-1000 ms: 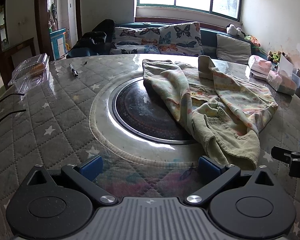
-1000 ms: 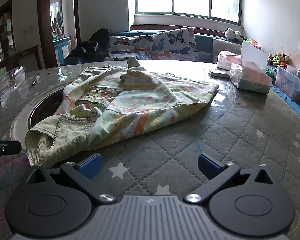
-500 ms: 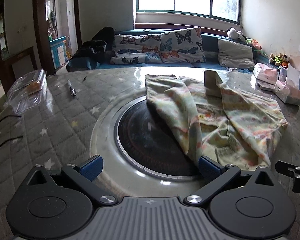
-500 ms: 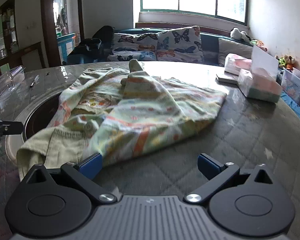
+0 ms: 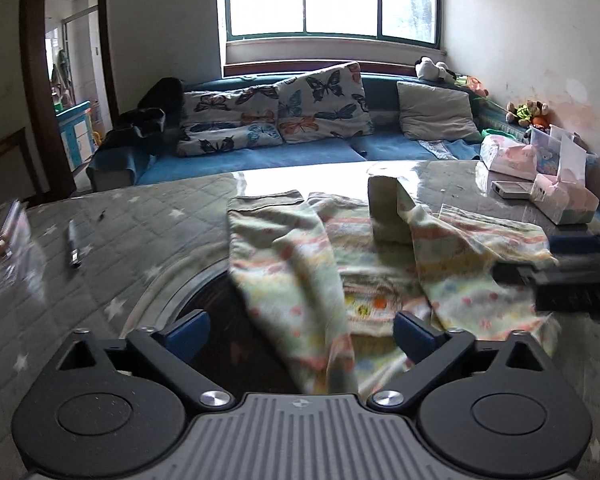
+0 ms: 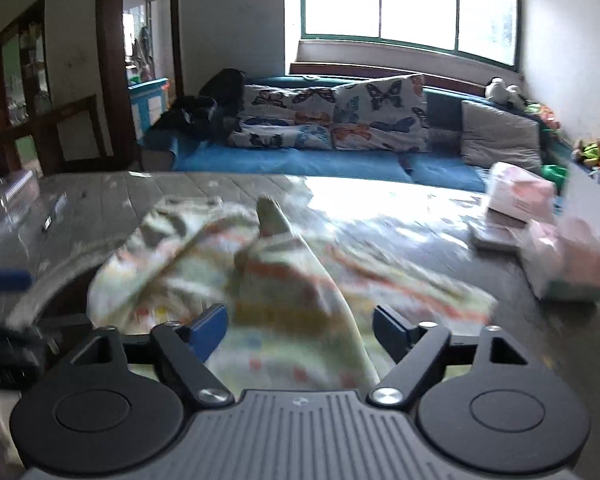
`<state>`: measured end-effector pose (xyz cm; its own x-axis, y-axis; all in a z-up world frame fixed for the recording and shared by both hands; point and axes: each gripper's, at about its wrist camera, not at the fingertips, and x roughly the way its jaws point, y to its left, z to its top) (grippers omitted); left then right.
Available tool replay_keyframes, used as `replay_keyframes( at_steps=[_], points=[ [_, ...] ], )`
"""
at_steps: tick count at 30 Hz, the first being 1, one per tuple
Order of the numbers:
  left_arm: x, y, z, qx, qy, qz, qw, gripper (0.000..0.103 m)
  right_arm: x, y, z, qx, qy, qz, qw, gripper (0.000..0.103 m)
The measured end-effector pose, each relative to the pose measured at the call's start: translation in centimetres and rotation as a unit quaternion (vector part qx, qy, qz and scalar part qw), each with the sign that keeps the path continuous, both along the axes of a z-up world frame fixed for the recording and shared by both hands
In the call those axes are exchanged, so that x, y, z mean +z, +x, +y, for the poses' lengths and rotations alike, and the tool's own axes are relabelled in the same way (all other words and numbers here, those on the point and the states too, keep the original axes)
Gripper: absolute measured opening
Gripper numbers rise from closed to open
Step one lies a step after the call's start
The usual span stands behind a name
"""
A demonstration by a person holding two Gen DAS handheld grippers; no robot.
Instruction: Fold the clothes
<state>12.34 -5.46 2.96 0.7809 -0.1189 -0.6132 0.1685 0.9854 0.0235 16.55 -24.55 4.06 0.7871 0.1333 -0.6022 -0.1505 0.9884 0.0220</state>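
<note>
garment: small printed child's garment [image 5: 300, 280], pale green with orange and pink motifs, lying rumpled on the round table [image 5: 112, 224], partly over the dark glass disc [image 5: 216, 320] at its centre.
handling (judged): light, soft, limp; will sag and slide on the glossy tabletop; not fragile. One cuffed end [image 5: 386, 212] stands up at the far side.
where to grip (judged): near hem, one corner per gripper, pinching a single edge, not a bunched fold.
left gripper [image 5: 300, 330]: jaws wide but closing; cloth lies between them, pads not yet pressing it.
right gripper [image 6: 300, 326]: jaws closing, narrower than the left's; cloth between them, no pinch visible; view blurred.
nearby: marker pen [image 5: 74, 242] at left, tissue box [image 6: 564, 268] at right, both clear of the garment.
writing: none readable on the garment, the box or the pen.
</note>
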Motion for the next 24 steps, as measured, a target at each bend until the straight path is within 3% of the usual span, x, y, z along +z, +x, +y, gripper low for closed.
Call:
replay_keyframes(
  at_steps=[8,13,16,19,21,23,24],
  points=[
    [-1.4,3.8,-0.8,-0.023,-0.014,0.022,0.9994,0.067,-0.1,7.9,1.9,0.032,-0.001,-0.002,0.999,0.065],
    [-1.7,4.7,-1.1,-0.038,-0.015,0.029,0.9988,0.063,-1.5,11.5,2.9,0.036,-0.006,0.012,0.999,0.057],
    [-1.9,5.3,-1.1,-0.044,-0.014,0.033,0.9984,0.057,-2.4,12.9,3.0,0.037,-0.011,0.024,0.999,0.045],
    [-2.2,5.8,-1.1,-0.044,-0.015,0.041,0.9981,0.05,-3.1,13.5,2.7,0.039,-0.009,0.04,0.998,0.025],
    [-2.5,6.0,-1.0,-0.049,-0.013,0.047,0.9976,0.036,-3.1,13.2,2.4,0.033,-0.009,0.041,0.999,0.012],
    [-2.7,6.0,-0.9,-0.049,-0.013,0.051,0.9974,0.019,-2.6,12.4,1.6,0.026,-0.001,0.033,0.999,0.006],
    [-2.8,6.0,-0.8,-0.047,-0.014,0.052,0.9974,0.016,-2.3,12.0,1.2,0.022,0.003,0.029,0.999,0.005]
  ],
)
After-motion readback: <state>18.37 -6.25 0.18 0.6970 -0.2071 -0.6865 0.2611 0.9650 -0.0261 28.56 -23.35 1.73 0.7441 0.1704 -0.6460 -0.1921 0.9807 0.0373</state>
